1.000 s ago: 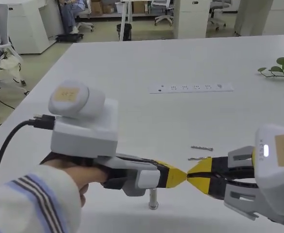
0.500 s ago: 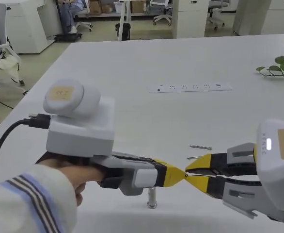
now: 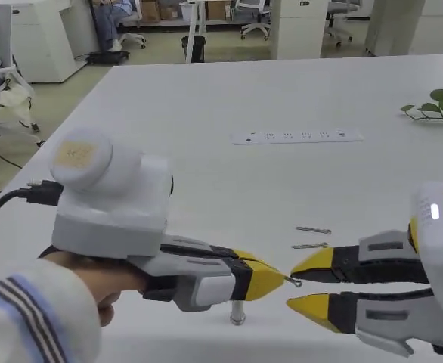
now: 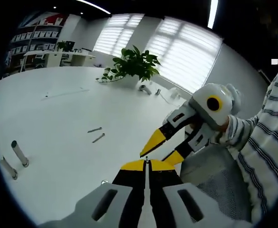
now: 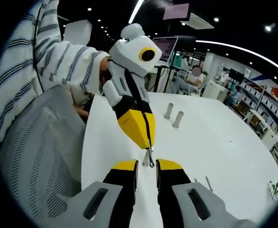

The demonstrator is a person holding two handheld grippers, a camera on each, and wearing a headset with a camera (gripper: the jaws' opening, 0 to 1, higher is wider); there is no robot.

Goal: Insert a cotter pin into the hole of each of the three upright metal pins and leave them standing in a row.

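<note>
My left gripper (image 3: pixel 280 278) is shut on a thin cotter pin (image 3: pixel 292 282) that sticks out of its yellow tips toward the right. My right gripper (image 3: pixel 303 286) faces it tip to tip, open, its jaws above and below the pin's end. In the right gripper view the cotter pin (image 5: pixel 150 156) hangs between my right gripper (image 5: pixel 147 166) and the left gripper (image 5: pixel 136 126). One upright metal pin (image 3: pixel 237 311) stands under the left gripper. Two more upright pins (image 5: pixel 168 110) (image 5: pixel 178 119) stand side by side farther off. Two loose cotter pins (image 3: pixel 314 230) (image 3: pixel 310 246) lie on the table.
A white power strip (image 3: pixel 297 137) lies across the middle of the white table (image 3: pixel 206 113). Plant leaves (image 3: pixel 433 106) reach in at the far right edge. A grey mesh chair back (image 5: pixel 39 142) is close to the table's near edge.
The right gripper, shut tip to tip against the left one before, has opened and let go. The cotter pin stays in the left gripper.
</note>
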